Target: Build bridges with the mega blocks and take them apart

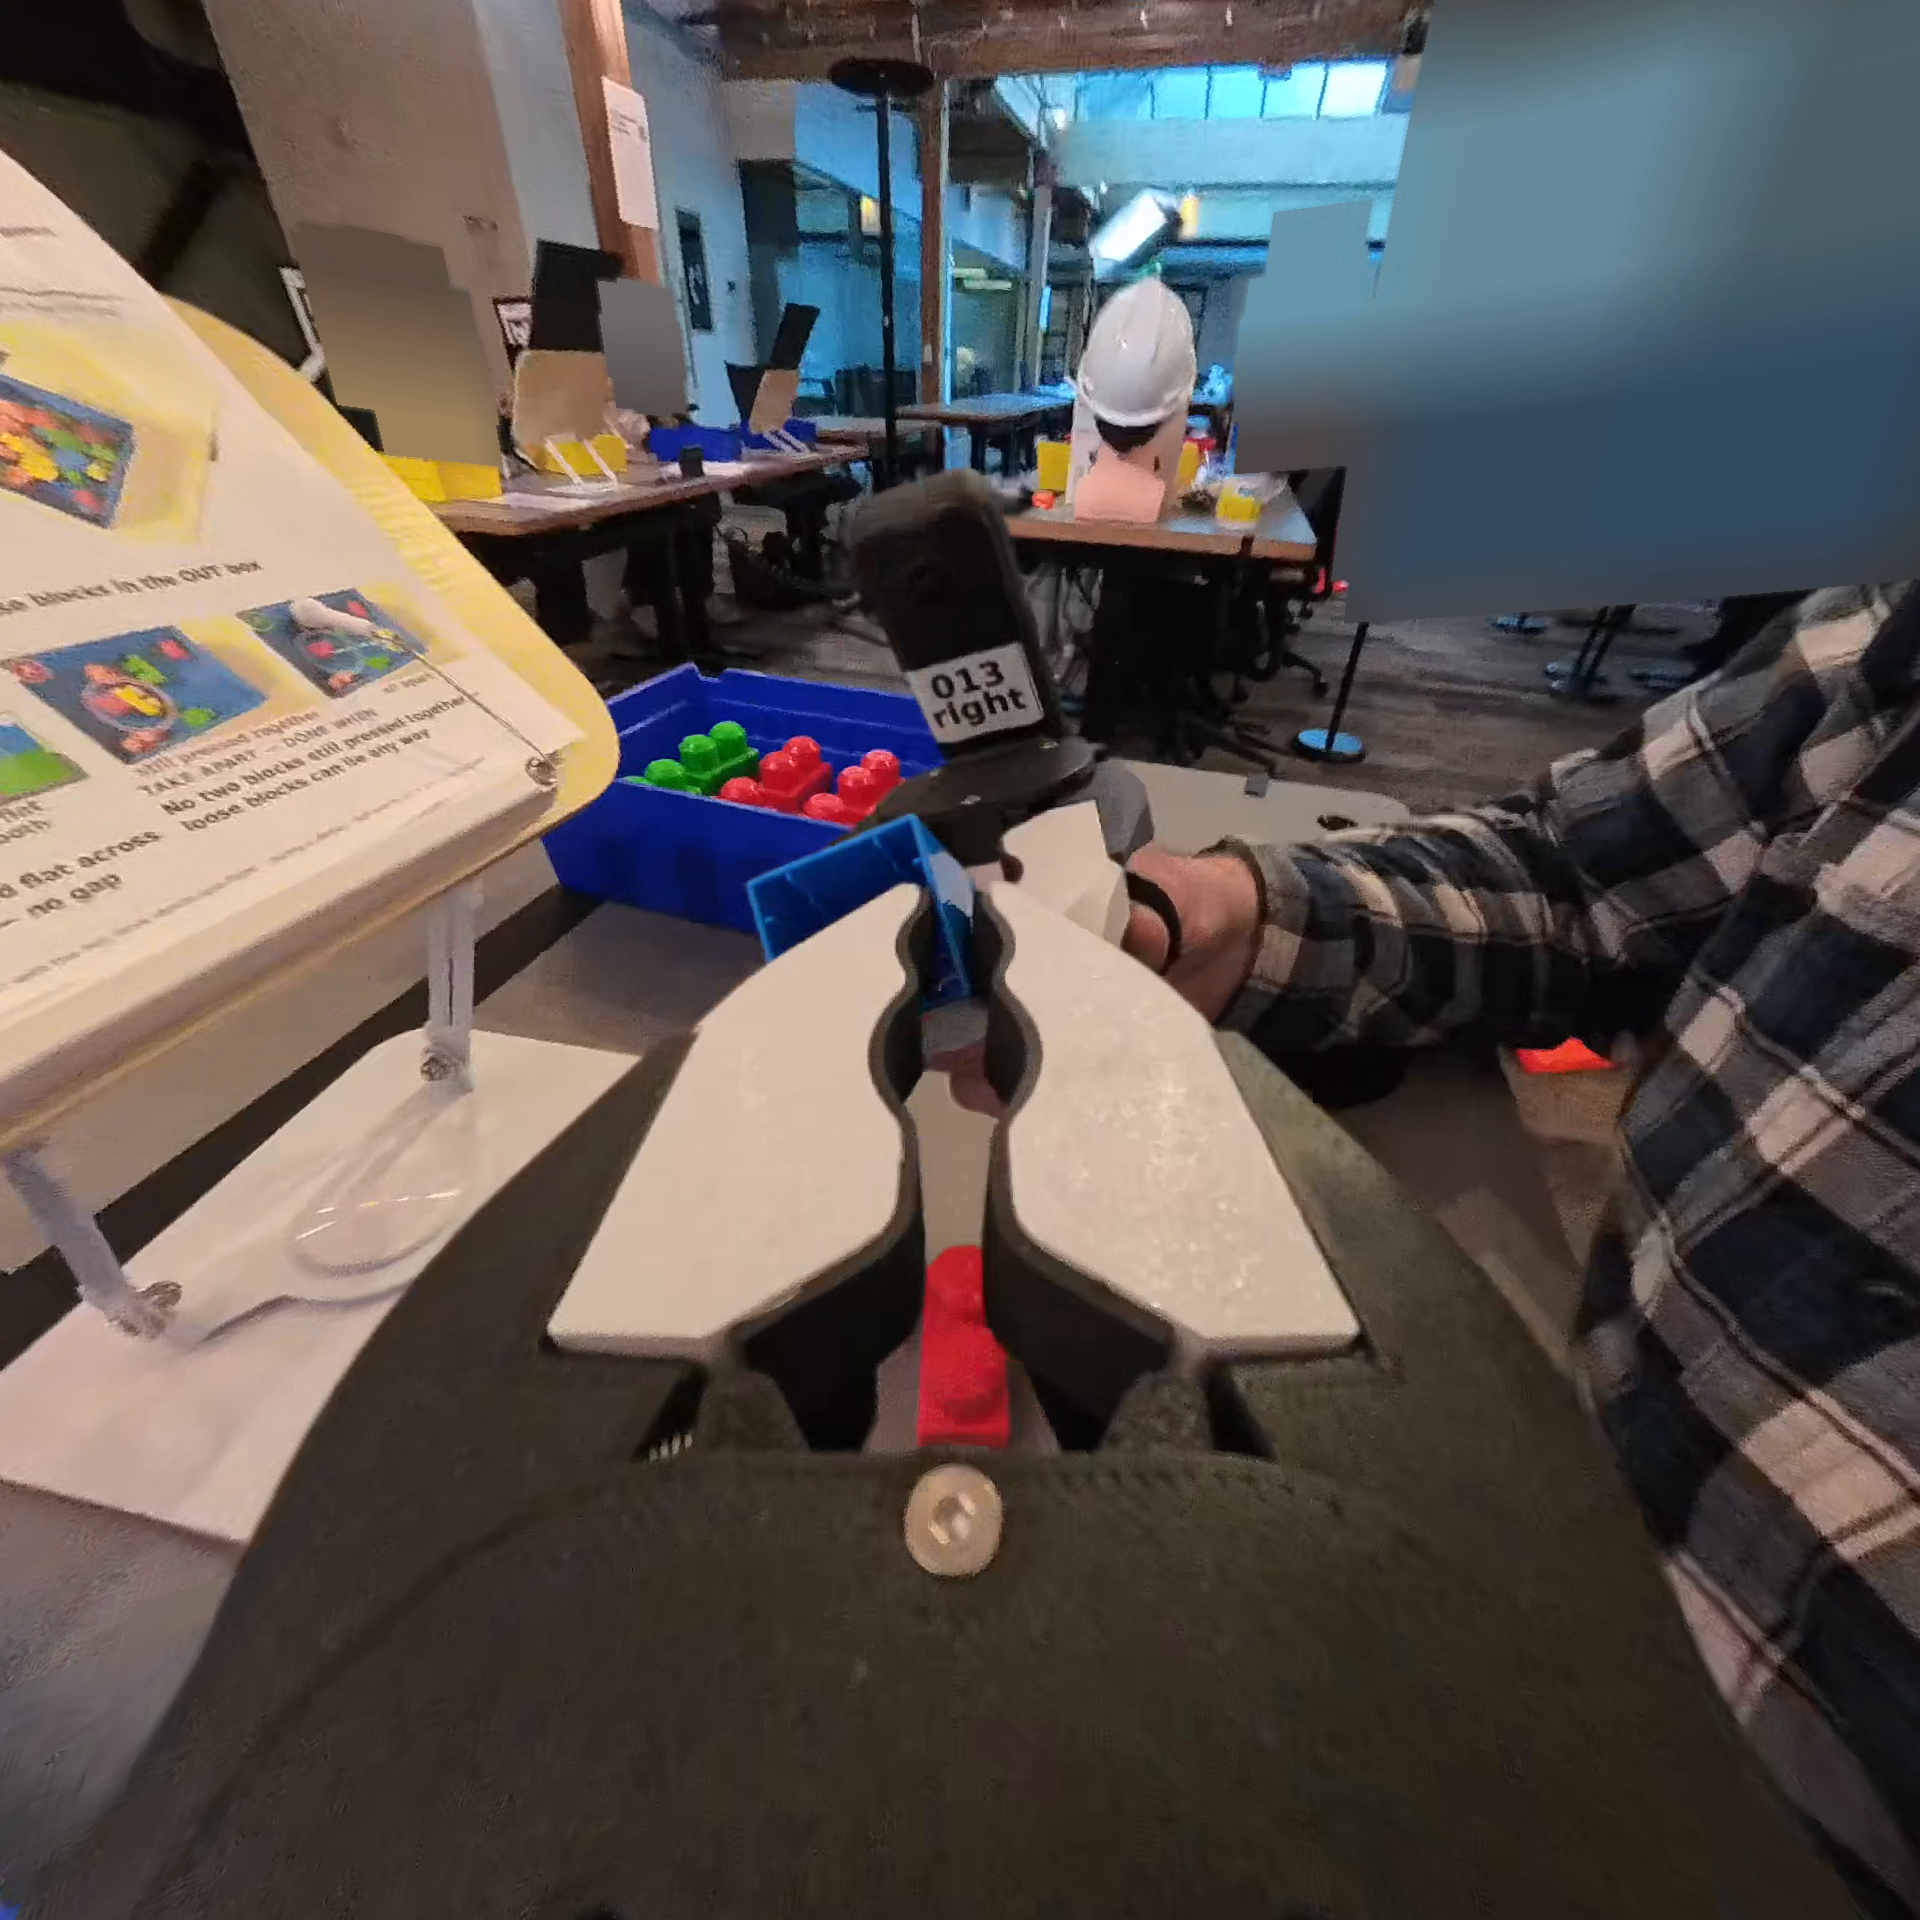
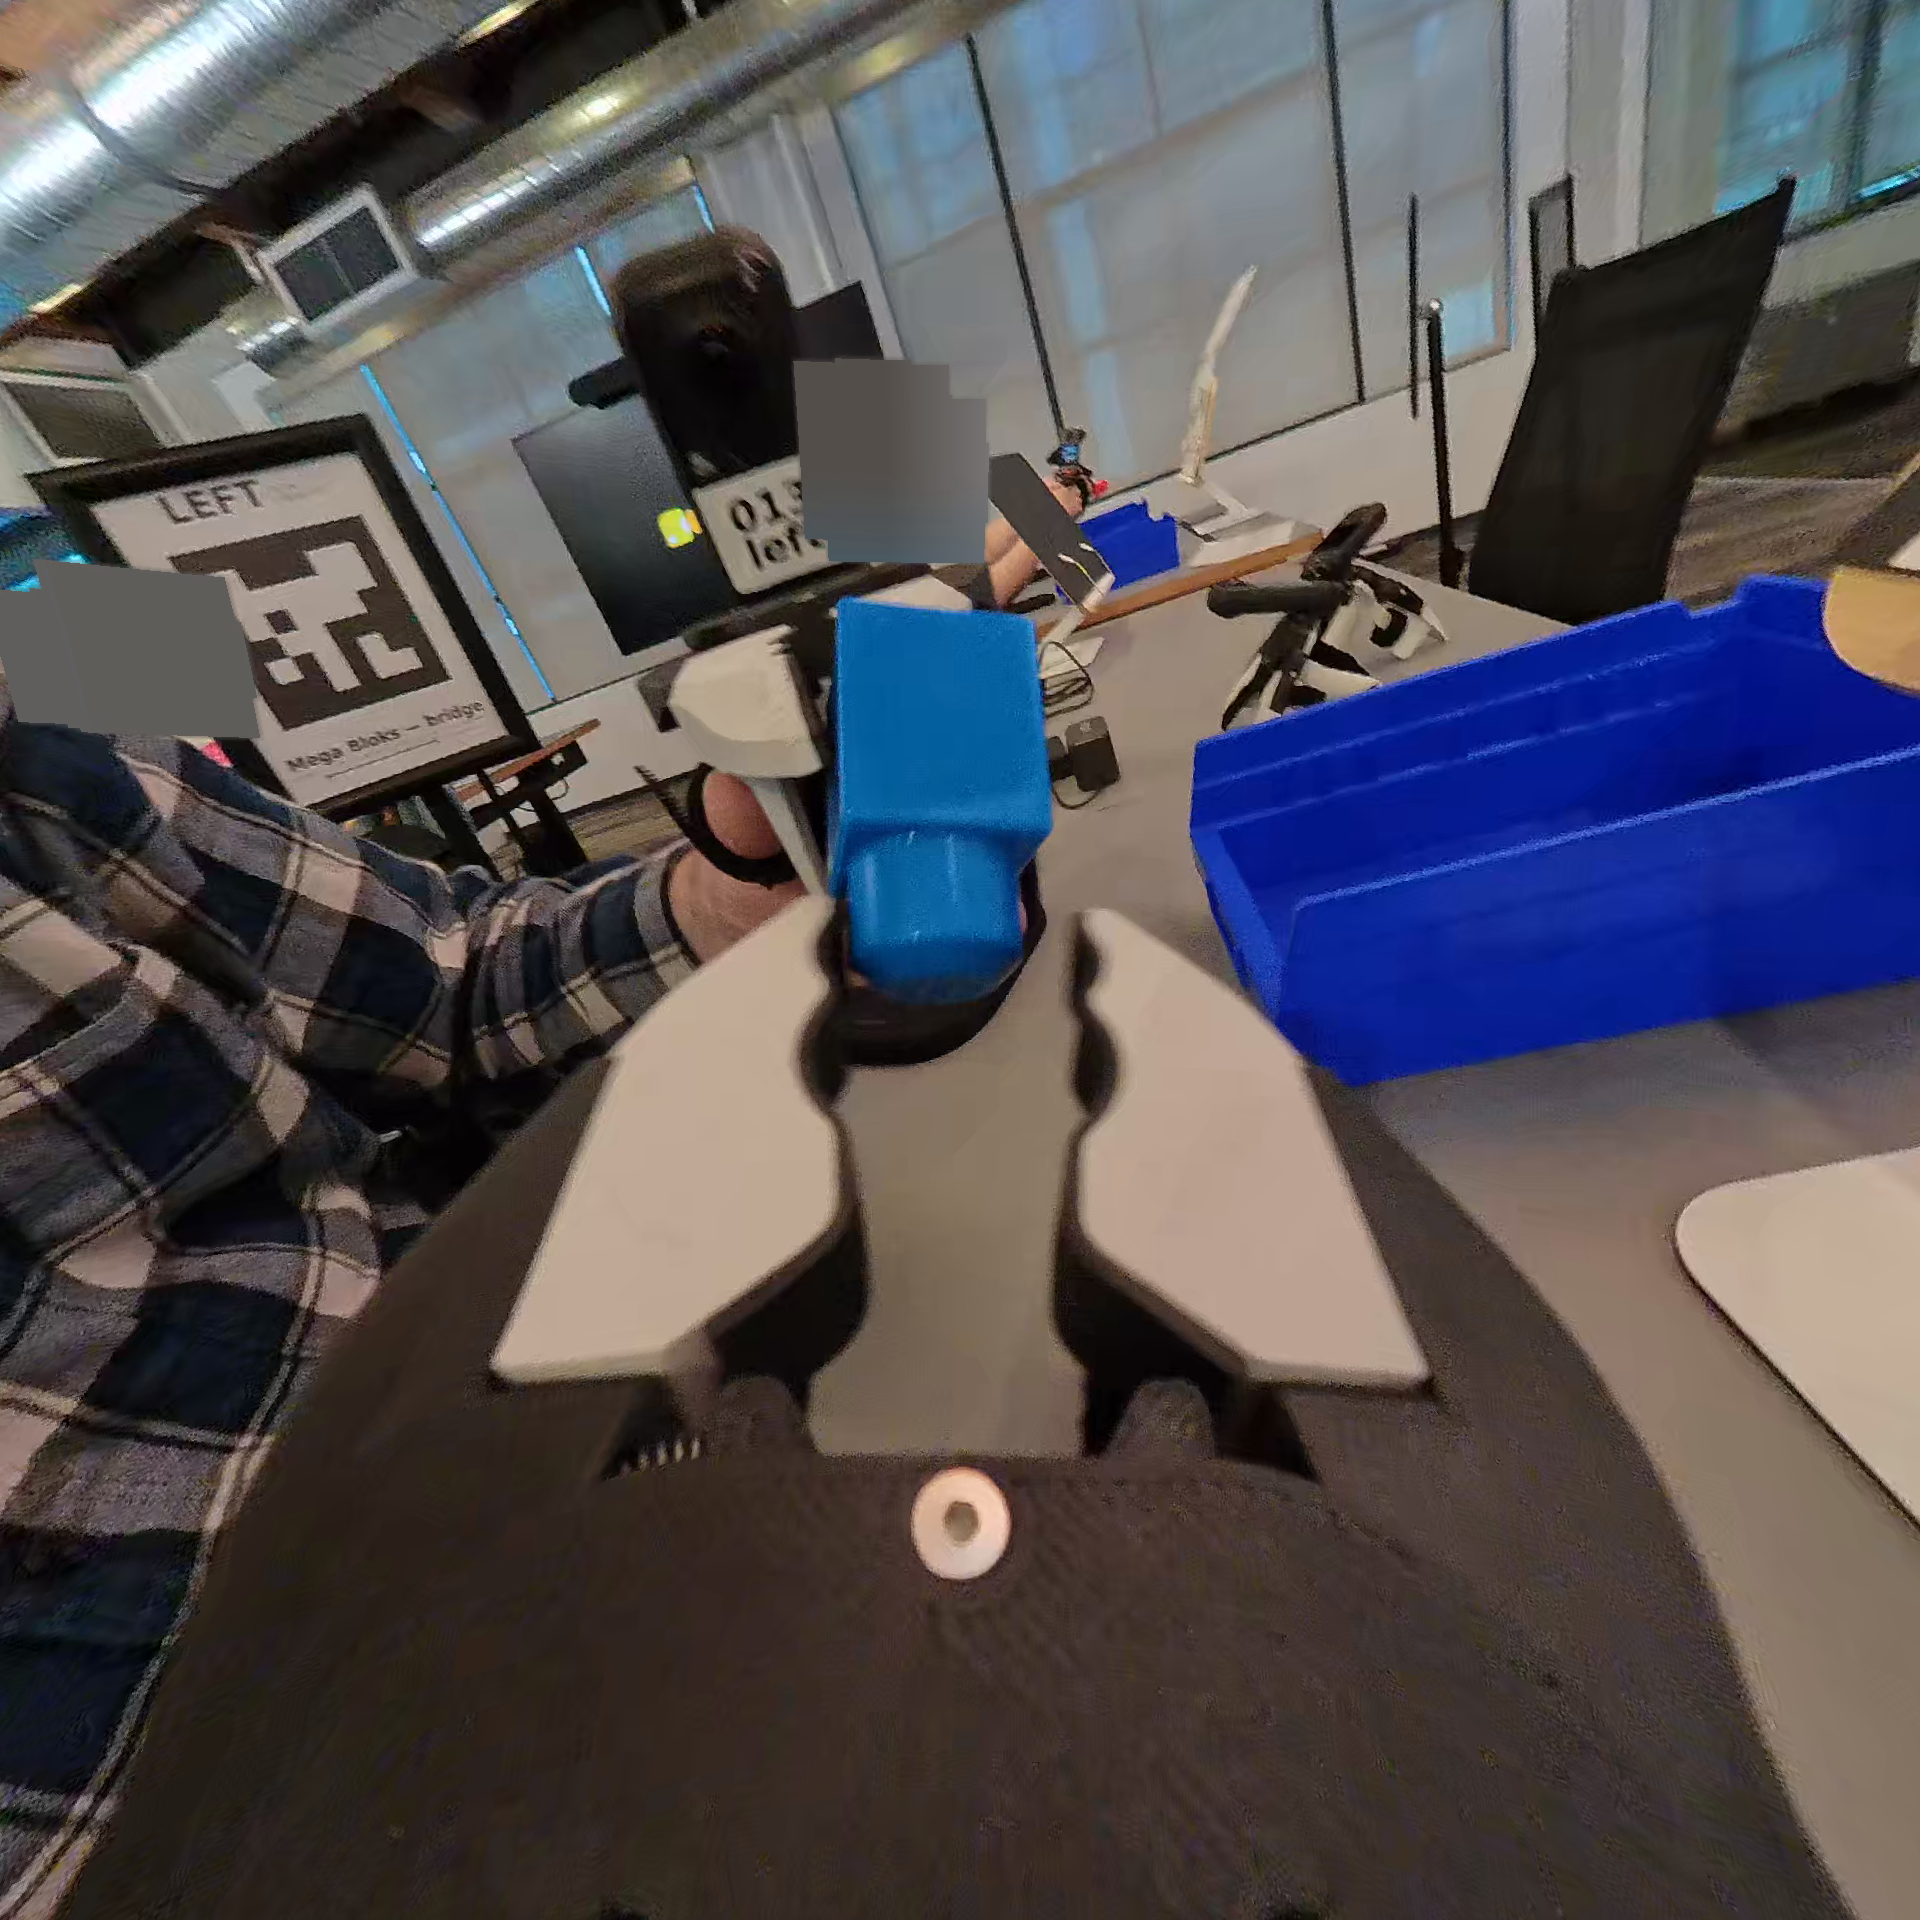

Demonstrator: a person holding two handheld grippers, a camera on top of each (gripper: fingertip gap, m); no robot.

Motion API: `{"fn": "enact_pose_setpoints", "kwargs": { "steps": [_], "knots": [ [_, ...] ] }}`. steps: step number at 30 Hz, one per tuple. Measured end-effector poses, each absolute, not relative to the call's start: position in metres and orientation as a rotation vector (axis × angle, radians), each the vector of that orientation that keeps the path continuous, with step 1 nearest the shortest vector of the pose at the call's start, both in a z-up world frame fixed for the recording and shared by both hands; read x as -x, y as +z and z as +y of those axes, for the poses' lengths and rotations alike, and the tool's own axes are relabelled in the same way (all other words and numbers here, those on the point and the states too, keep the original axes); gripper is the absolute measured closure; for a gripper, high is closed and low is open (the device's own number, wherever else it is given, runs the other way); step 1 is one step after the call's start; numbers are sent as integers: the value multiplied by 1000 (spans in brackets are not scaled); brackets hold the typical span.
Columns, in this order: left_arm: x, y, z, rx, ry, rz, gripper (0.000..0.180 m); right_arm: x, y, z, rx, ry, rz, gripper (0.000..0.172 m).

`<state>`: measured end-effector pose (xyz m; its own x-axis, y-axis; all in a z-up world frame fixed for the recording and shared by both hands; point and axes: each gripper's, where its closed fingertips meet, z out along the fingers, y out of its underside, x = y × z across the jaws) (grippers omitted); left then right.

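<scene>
The left gripper (image 1: 951,966) pinches one wall of the blue block (image 2: 935,790) in the air, stud pointing toward the open, empty right gripper (image 2: 951,997), just beside it.

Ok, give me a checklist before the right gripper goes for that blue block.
1. Left gripper clamped on the blue block: ok, its fingers pinch one wall.
2. Right gripper open: ok, fingers apart.
3. Right pads on the block: not ok, right fingertip stands clear of the stud.
4. Block off the table: ok, held in the air.
5. Bin with green and red blocks clear of both grippers: ok.
6. Red block under the left gripper: cannot tell how it lies.
</scene>
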<state>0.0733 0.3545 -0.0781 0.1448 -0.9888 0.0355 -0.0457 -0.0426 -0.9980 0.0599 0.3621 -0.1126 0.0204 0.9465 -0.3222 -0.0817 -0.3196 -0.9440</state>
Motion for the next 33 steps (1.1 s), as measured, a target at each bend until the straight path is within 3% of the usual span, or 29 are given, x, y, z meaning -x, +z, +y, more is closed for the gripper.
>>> {"fn": "enact_pose_setpoints", "kwargs": {
  "steps": [1, 5, 7, 17, 26, 27, 29, 33],
  "knots": [
    [-75, -75, 356, 1318, -1126, 1074, 175, -62, -109, 359, 1378, 1470, -966, 141],
    [-83, -75, 355, 1296, -1196, 1049, 174, -75, -107, 360, 1400, 1414, -1042, 141],
    [-86, -76, 357, 1297, -1156, 1043, 165, -90, -110, 367, 1456, 1314, -1134, 142],
    [-65, -115, 372, 1470, -1048, 980, 160, -116, -232, 414, 1646, 529, -2051, 141],
    [-56, -166, 378, 1635, -964, 1013, 157, -101, -289, 427, 1701, 452, -2306, 141],
    [-57, -169, 378, 1647, -957, 1021, 157, -102, -292, 430, 1706, 402, -2315, 139],
    [-59, -179, 379, 1691, -933, 1047, 153, -101, -287, 435, 1733, 357, -2265, 119],
    [-60, -195, 386, 1766, -880, 1058, 149, -116, -258, 440, 1759, 325, -2120, 125]
  ]
}}
